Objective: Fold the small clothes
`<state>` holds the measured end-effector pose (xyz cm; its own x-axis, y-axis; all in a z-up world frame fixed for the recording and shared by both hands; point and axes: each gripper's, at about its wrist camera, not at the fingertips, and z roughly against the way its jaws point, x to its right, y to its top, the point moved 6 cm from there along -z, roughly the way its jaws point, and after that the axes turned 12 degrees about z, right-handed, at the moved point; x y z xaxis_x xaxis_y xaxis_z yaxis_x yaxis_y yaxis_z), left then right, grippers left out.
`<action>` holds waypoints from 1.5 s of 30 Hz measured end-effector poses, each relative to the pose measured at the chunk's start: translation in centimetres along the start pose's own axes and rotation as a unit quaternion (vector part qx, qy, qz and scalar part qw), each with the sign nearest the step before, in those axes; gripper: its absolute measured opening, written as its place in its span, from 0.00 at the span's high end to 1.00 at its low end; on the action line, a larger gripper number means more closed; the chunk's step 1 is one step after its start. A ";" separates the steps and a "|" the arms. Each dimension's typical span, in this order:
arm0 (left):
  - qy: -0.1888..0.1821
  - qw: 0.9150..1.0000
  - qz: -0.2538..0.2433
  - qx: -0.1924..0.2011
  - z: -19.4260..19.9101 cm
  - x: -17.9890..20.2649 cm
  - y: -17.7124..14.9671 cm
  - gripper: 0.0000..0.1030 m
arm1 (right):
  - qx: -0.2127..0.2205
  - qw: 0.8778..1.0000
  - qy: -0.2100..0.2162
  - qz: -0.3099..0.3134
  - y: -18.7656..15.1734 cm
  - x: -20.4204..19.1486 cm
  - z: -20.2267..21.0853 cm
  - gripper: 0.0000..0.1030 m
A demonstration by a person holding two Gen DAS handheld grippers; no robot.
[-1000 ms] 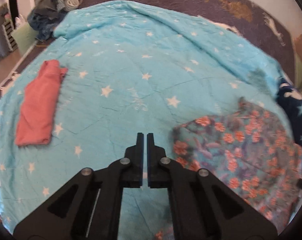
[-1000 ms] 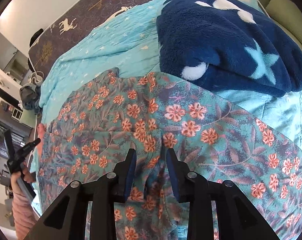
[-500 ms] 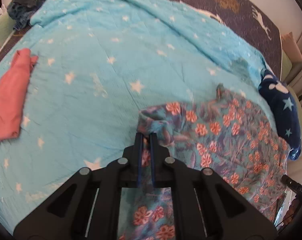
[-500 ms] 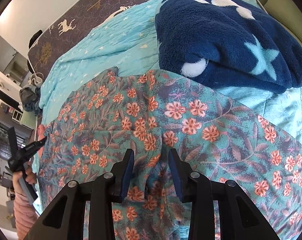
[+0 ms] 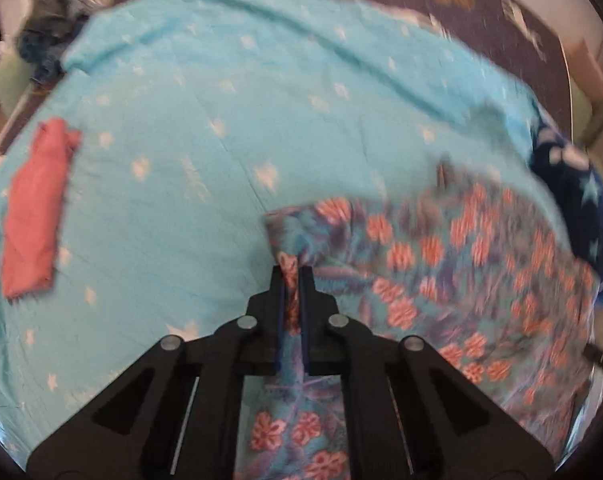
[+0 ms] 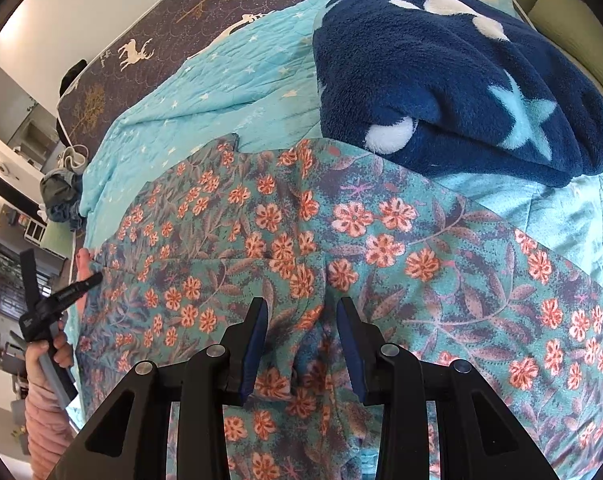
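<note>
Left wrist view shows the left gripper [image 5: 292,276] clenched on a bunched edge of the floral garment [image 5: 453,280], with a strip of patterned cloth squeezed between its narrow-set fingers. The hold sits at a corner of the cloth, probably because a corner gives control over a whole side when it is carried across for a fold. Ahead and to the right of this tool the garment spreads over the turquoise star quilt [image 5: 205,128]; the blur makes its far edge hard to read. Well off to the tool's left lies a pink folded cloth [image 5: 33,216], apparently a finished piece set aside so it stays out of the working area.

Right wrist view shows the right gripper [image 6: 302,312] with its fingers spread and a raised ridge of the floral garment [image 6: 381,240] running up between them. The pads do not appear to press the fabric, so this tool looks released, poised over the ridge and not yet pinching. That placement suggests it is meant to anchor or pick up the opposite side while the other tool pulls. Beyond its tips and to the right, a navy fleece blanket [image 6: 453,80] rests on the quilt, just touching the garment's far edge. Far to the left of this tool, the other handheld unit is visible at the cloth's corner.
</note>
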<state>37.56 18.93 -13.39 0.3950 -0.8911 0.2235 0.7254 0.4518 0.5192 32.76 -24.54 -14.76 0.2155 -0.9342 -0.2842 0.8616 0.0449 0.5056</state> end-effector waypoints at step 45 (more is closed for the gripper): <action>-0.007 0.990 -0.131 0.044 13.1 -1.9 -12.1 0.35 | 0.031 0.980 -0.007 -0.194 -14.4 10.2 11.3 0.77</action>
<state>20.61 14.60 -9.28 0.1905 -0.9782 0.0832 0.7500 0.1997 0.6306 17.29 -38.69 -15.72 -0.1298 -0.8814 -0.4541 0.8476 -0.3363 0.4104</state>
